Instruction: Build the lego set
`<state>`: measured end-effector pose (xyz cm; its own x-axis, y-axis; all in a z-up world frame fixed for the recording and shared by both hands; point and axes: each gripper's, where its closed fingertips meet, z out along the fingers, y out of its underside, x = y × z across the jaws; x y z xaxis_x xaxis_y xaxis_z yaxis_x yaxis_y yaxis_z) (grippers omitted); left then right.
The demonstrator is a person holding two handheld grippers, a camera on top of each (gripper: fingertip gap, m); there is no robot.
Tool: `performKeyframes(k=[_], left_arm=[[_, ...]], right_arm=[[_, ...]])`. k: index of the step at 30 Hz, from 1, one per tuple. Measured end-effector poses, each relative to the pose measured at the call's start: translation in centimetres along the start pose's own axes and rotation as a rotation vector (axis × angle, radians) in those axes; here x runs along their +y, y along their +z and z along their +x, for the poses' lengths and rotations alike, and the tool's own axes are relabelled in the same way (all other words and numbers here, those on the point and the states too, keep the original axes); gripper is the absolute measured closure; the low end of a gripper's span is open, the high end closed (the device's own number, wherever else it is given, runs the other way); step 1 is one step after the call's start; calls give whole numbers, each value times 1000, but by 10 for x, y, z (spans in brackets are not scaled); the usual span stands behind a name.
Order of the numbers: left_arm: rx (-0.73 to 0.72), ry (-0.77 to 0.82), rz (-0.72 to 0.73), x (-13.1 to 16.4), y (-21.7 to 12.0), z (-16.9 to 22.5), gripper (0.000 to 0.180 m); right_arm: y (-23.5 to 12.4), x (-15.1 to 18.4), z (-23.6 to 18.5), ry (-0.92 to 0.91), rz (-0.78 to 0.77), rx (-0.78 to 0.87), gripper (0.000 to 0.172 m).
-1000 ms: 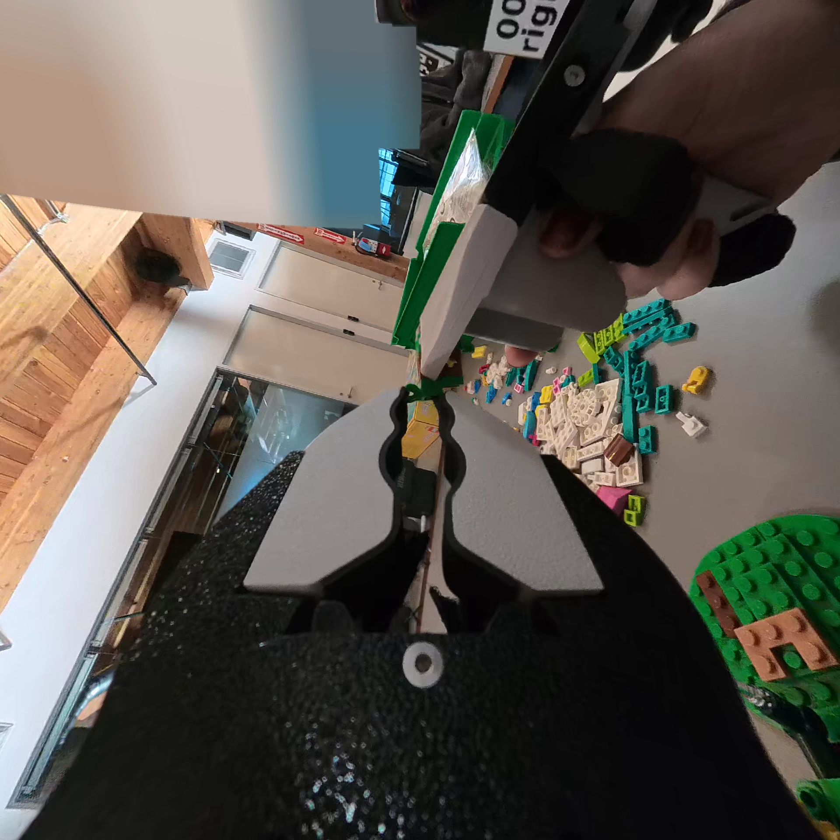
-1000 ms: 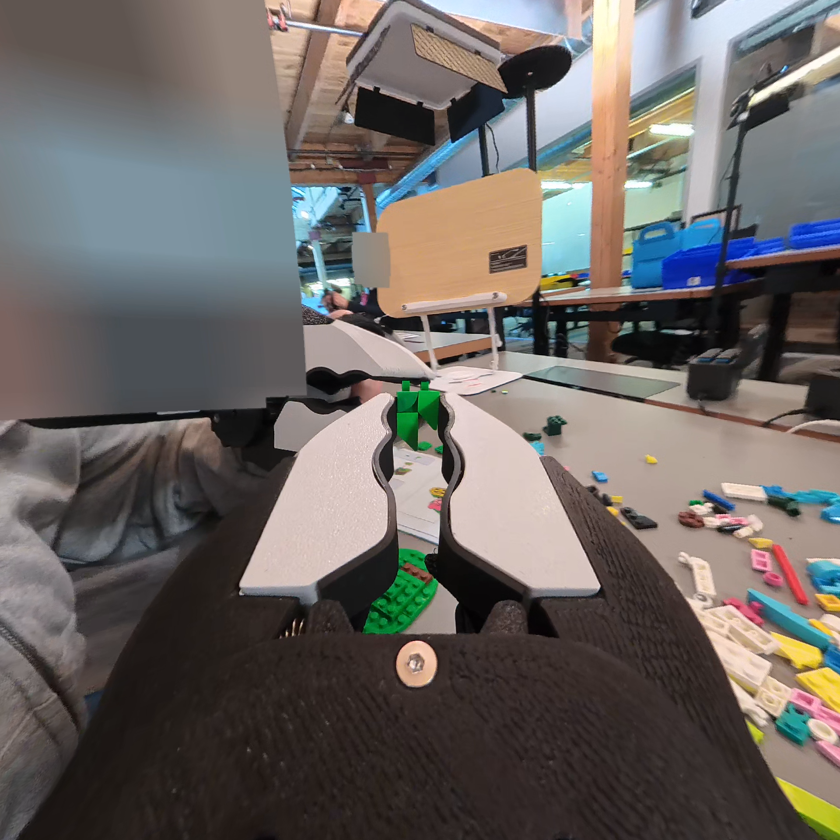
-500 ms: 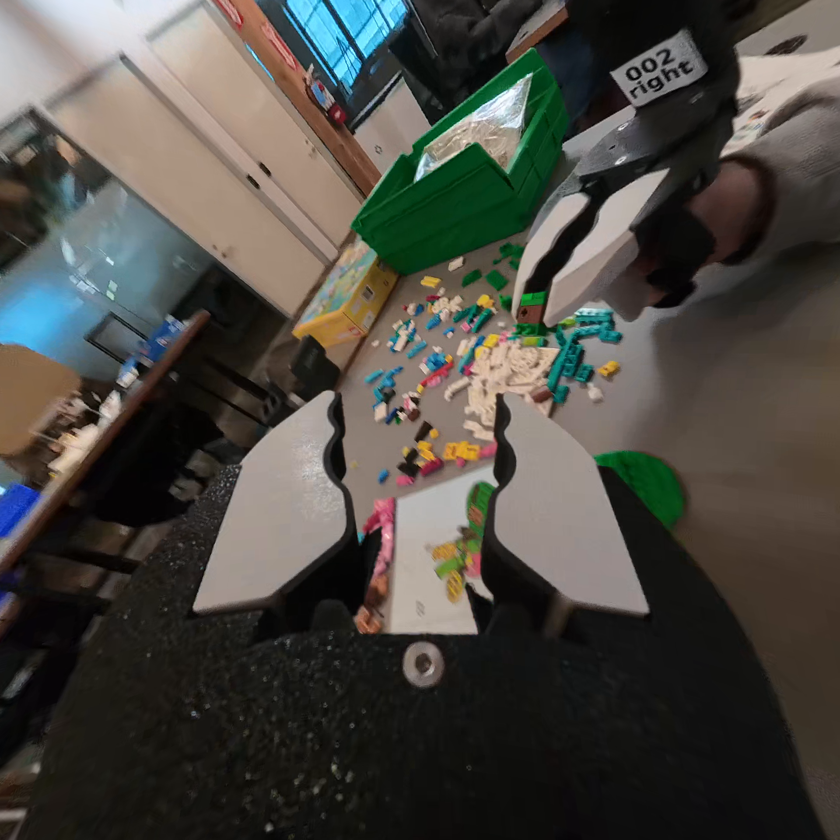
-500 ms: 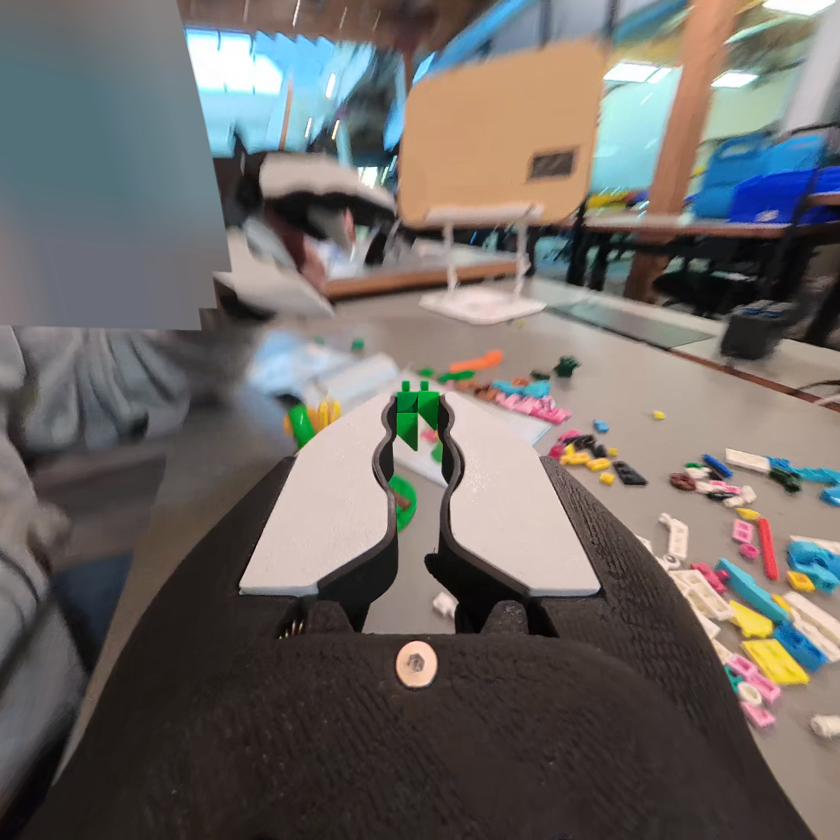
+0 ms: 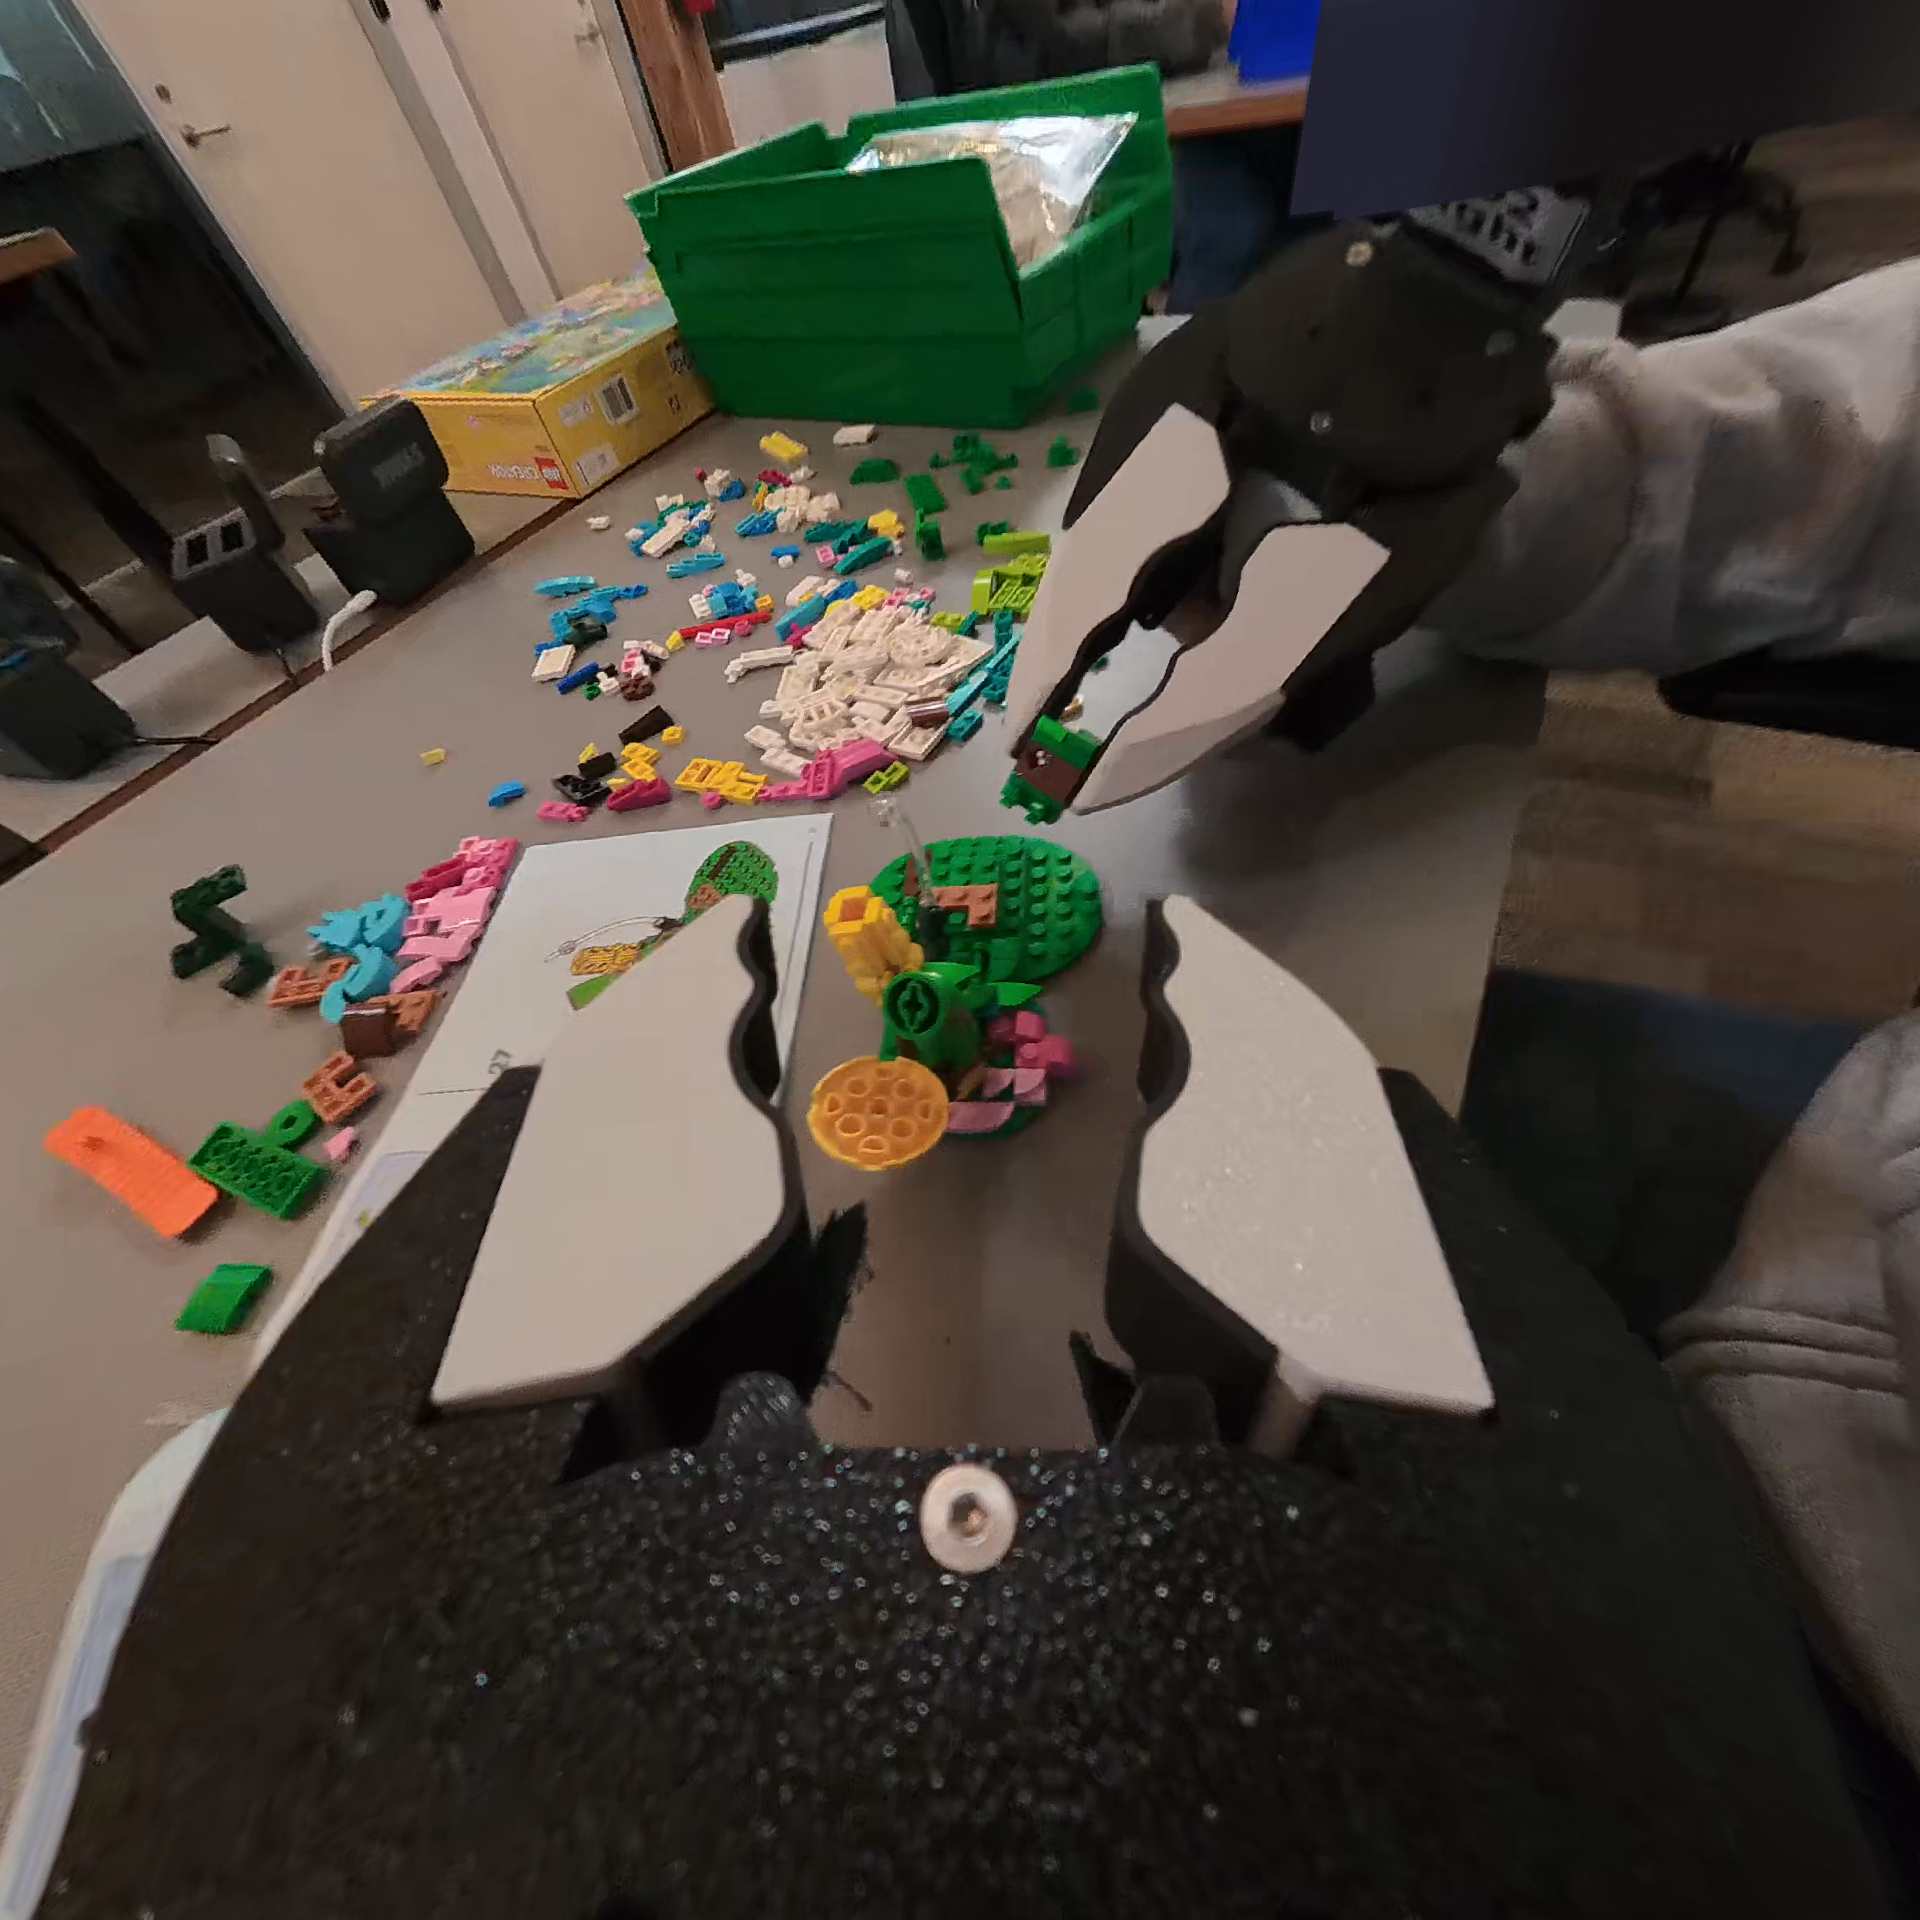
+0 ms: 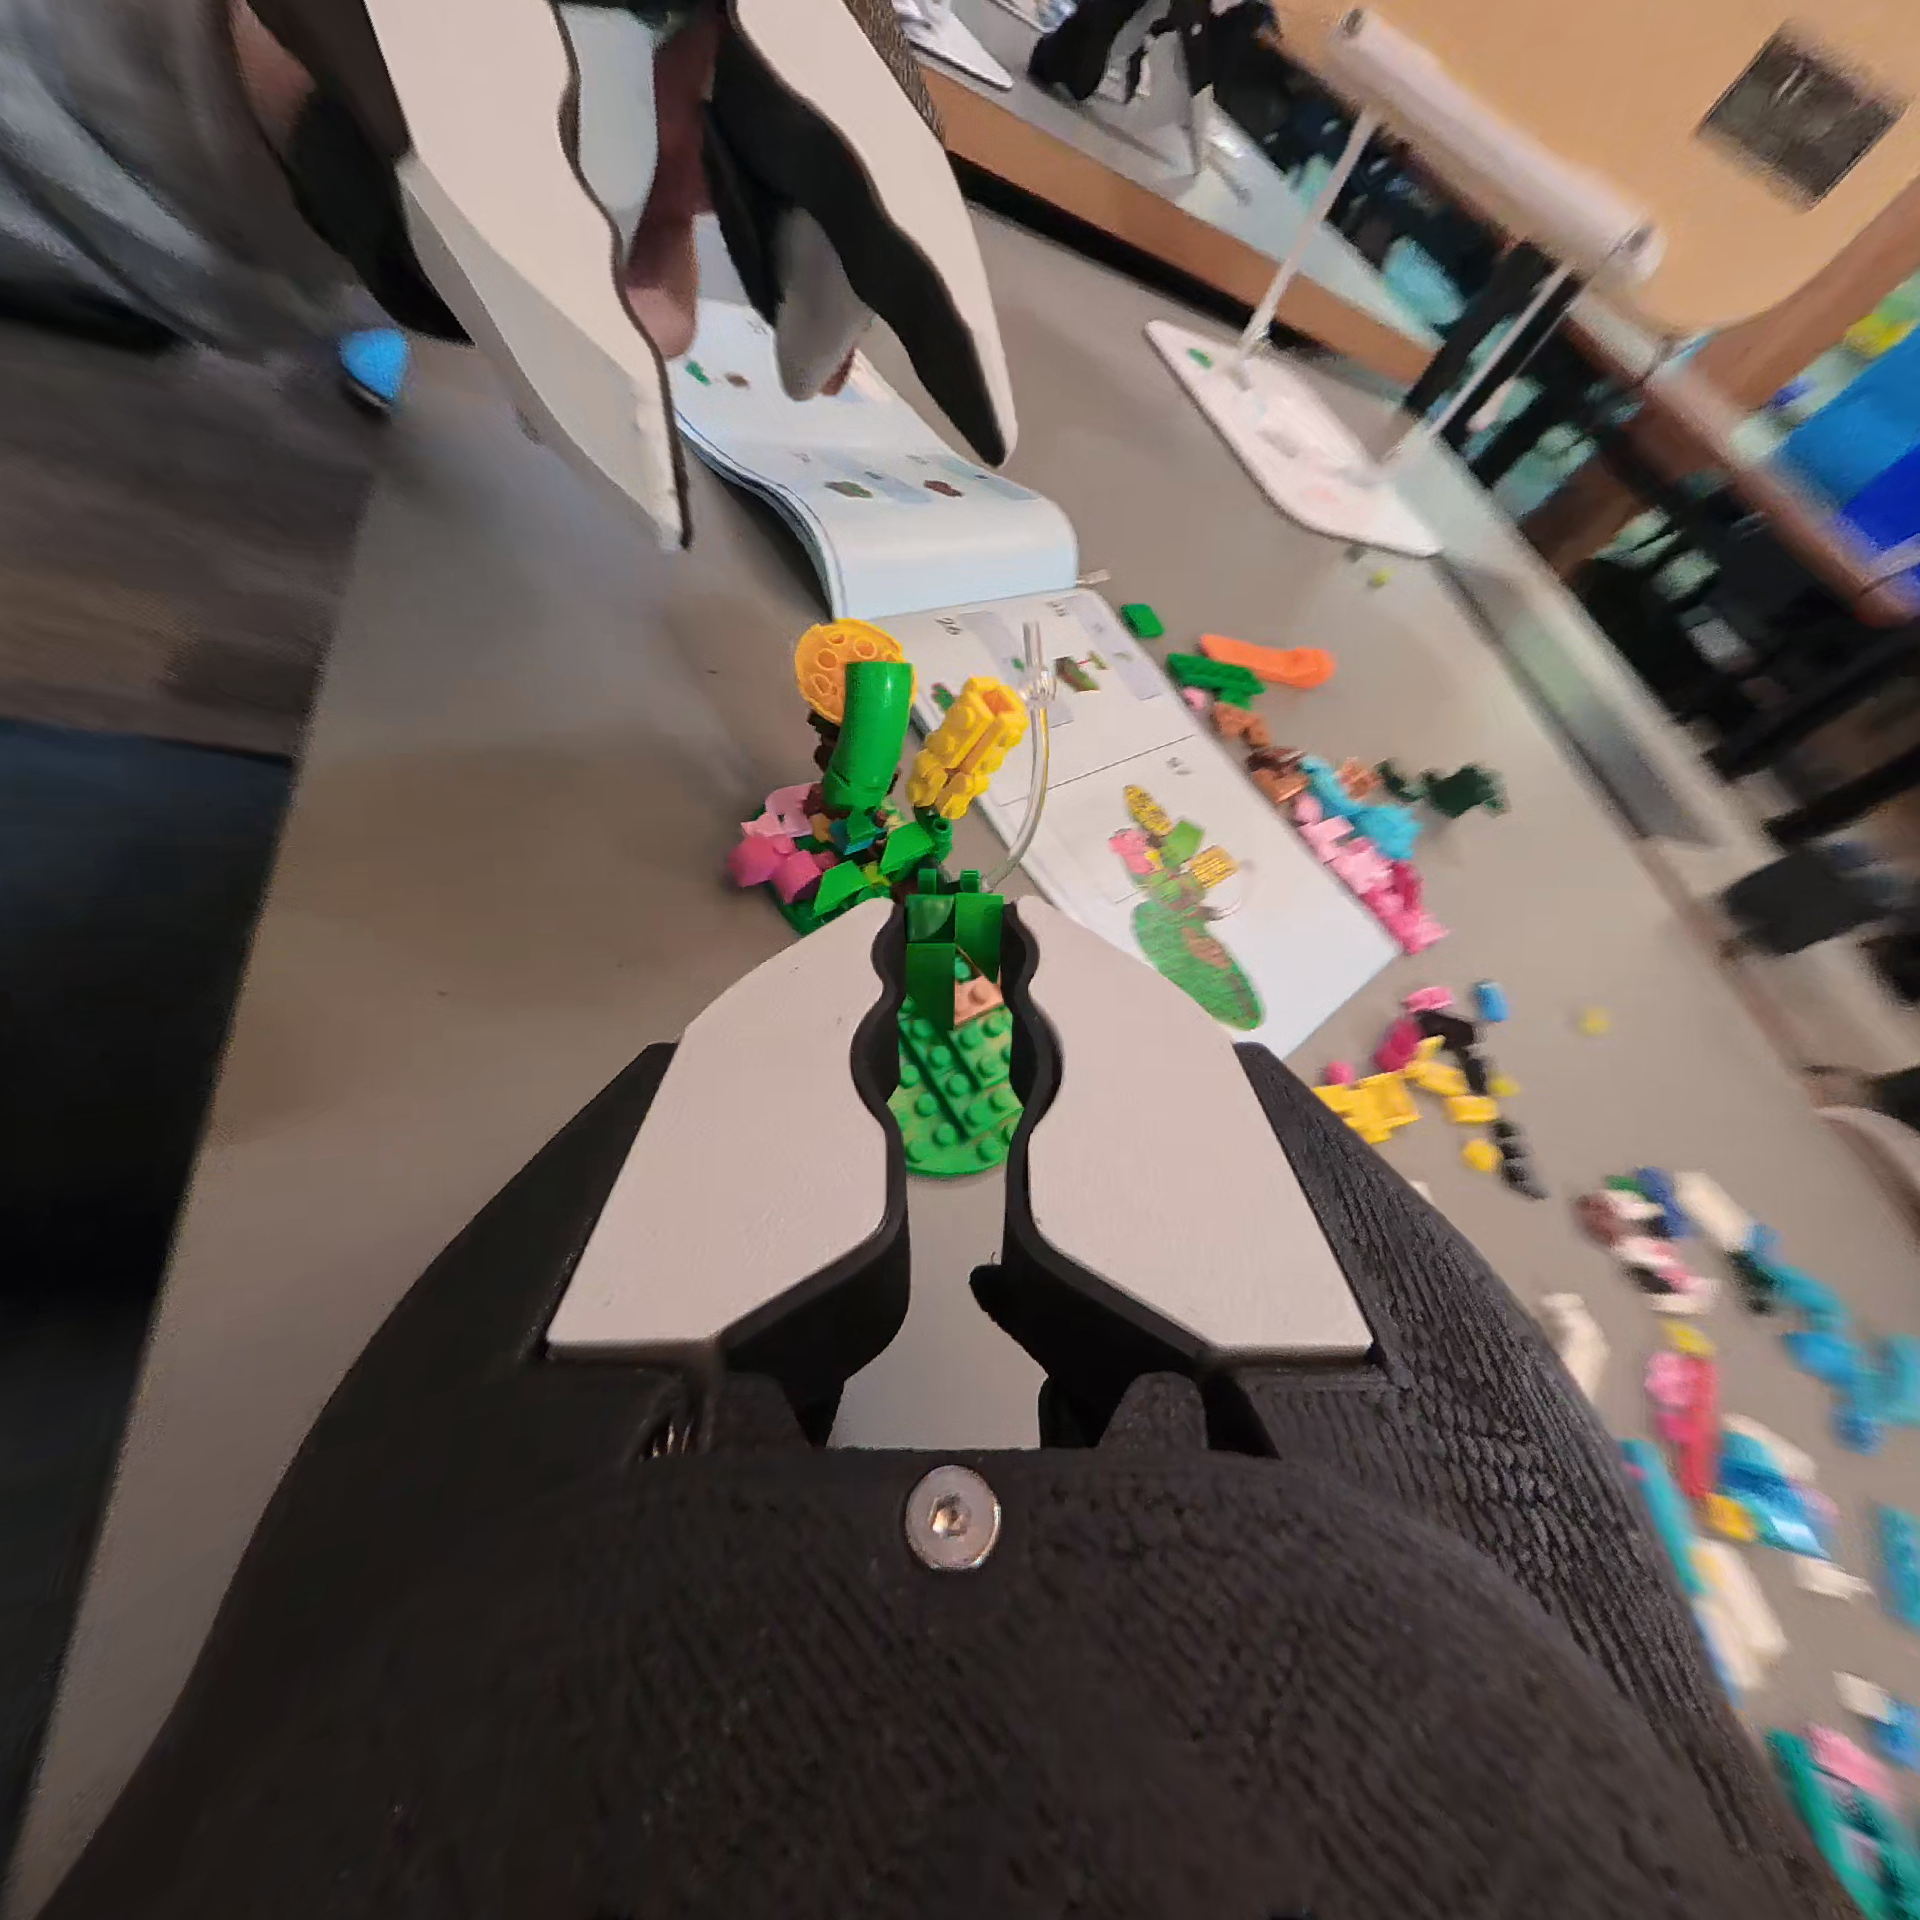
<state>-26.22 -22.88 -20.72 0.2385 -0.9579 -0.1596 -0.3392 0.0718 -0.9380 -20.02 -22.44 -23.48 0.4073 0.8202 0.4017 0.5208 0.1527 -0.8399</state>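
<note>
My left gripper [image 5: 958, 914] is wide open and empty. It hovers over a brick flower model [image 5: 920, 1023] with yellow blooms, a green stem and pink petals. The model stands beside a round green baseplate [image 5: 1023, 883] on the grey table. My right gripper [image 6: 953, 920] is shut on a small green brick assembly [image 6: 948, 940] with a brown underside. It holds the assembly just above the baseplate [image 6: 951, 1101]. The left wrist view shows the right gripper [image 5: 1060, 764] to the upper right of the baseplate. The right wrist view shows the left gripper [image 6: 831, 478] above the model [image 6: 868, 769].
An open instruction booklet [image 5: 634, 935] lies left of the model. Loose bricks [image 5: 831, 644] spread behind it. A green bin [image 5: 894, 260] and a yellow box [image 5: 540, 416] stand at the back. An orange piece [image 5: 130, 1169] lies at the left. The table edge and carpet [image 5: 1683, 883] are at the right. The left gripper's tips are roughly 8 centimetres from the right gripper's.
My left gripper opened wide and swung down from facing the room to over the model. My right gripper tipped down towards the baseplate and kept the green assembly.
</note>
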Motion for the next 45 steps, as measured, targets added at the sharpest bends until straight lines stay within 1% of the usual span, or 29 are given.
performKeyframes(k=[2,4,5,6,9,11,15,17,20,21,24,27,32,37,43,45], left_arm=[[15,5,22,-3,0,8,117],[19,3,48,-9,3,17,127],[33,8,52,-10,5,23,128],[49,26,44,-10,7,30,131],[29,74,-10,-5,14,37,136],[38,46,19,-11,14,41,143],[73,-93,90,-23,10,41,165],[101,-143,123,-29,8,42,167],[106,-150,107,-28,11,44,166],[117,-155,109,-29,12,46,167],[121,-163,105,-29,15,45,174],[122,-172,113,-28,16,41,175],[57,-157,183,-33,16,32,176],[-9,-122,244,-39,8,30,176],[-84,-213,383,-43,-13,14,176],[-113,-252,416,-42,-17,9,176]], right_arm=[[0,-4,-2,-73,3,44,157],[-1,-12,-6,-143,35,83,157],[-1,-17,-9,-171,48,96,157],[-2,-21,-12,-194,59,107,157],[-7,-37,-17,-310,117,161,157],[-11,-47,-20,-419,146,198,157],[-19,-60,-27,-662,172,279,157],[-21,-65,-29,-759,170,318,157],[-21,-66,-33,-861,153,342,157],[-21,-67,-34,-889,156,352,157],[-20,-67,-35,-960,144,370,157],[-18,-66,-33,-1027,131,386,156],[-16,-70,-25,-1001,148,427,155],[-18,-76,-25,-942,191,449,146],[-27,-78,-20,-733,249,402,139],[-32,-80,-23,-631,305,333,136]])
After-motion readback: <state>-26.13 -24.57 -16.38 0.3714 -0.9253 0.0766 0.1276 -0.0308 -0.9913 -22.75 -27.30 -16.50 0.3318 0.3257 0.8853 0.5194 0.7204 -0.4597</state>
